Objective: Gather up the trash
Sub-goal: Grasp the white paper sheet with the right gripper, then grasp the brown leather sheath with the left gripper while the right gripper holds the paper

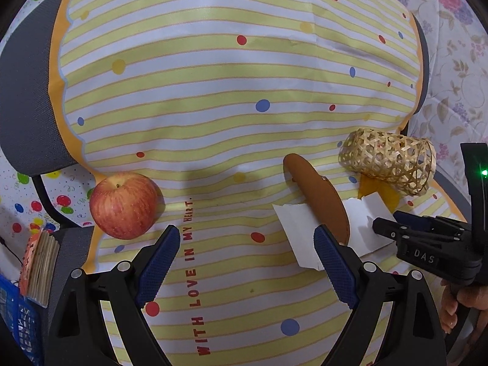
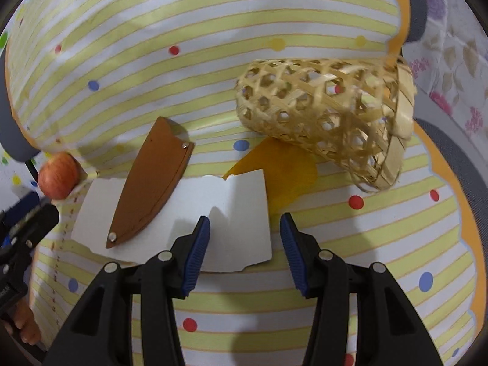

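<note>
Torn white paper (image 2: pixel 189 222) lies flat on the table, whose striped, dotted cloth (image 1: pixel 213 97) covers most of both views and carries the printed words "WITH LOVE IN MY HEART". A woven bamboo basket (image 2: pixel 323 116) lies tipped on its side beyond the paper, its open mouth turned to the right, and its lower side rests over an orange translucent scrap (image 2: pixel 283 167) that reaches down to touch the paper's far edge. A brown sheath-like piece (image 2: pixel 152 180) with two metal rivets lies slantwise across the left half of the paper. An apple (image 1: pixel 123 206) stands well apart to the left, near the edge of the cloth. A small stack of paper or cards (image 1: pixel 39 265) sits off the table at the lower left of the left view.

The right claw (image 2: pixel 244 244) hangs over the near right part of the paper with its jaws apart; its left pad is over the sheet and its right pad over bare cloth, and nothing is clamped between them. The left claw (image 1: pixel 244 262) is spread wide over bare cloth, with its right pad just by the paper's left corner, grasping nothing.
</note>
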The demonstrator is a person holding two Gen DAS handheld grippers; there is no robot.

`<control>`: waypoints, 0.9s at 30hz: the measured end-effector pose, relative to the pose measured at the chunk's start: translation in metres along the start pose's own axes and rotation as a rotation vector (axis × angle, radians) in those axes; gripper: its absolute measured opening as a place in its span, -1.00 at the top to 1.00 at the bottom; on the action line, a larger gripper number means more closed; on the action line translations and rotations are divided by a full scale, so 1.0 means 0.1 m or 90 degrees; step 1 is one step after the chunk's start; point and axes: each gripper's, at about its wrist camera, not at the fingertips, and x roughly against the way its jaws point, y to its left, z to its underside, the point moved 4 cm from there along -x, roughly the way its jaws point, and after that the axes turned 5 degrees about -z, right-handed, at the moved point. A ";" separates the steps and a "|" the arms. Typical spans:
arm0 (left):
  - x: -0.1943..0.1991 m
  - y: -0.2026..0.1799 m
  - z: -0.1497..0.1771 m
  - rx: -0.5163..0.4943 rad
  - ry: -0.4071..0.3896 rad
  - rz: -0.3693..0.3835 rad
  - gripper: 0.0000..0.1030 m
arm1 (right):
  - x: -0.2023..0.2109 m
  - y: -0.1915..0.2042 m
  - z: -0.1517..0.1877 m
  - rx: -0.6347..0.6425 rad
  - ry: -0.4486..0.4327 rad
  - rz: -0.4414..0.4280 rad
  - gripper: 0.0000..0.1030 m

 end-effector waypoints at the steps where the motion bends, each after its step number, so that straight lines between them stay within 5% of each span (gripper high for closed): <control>1: 0.02 -0.01 0.01 -0.002 0.001 -0.001 -0.73 | 0.01 0.02 0.02 0.003 -0.002 0.002 0.64; 9: 0.22 -0.08 0.06 -0.020 -0.006 0.006 -0.72 | 0.77 0.11 0.04 0.013 -0.113 -0.020 0.96; 19: 0.30 -0.38 0.10 -0.036 0.000 0.035 -0.71 | 1.89 -0.21 0.07 0.032 -0.299 0.155 0.97; 27: -0.02 -0.66 0.00 -0.043 0.021 0.022 -0.72 | 1.89 -0.60 0.21 -0.034 -0.315 0.139 0.97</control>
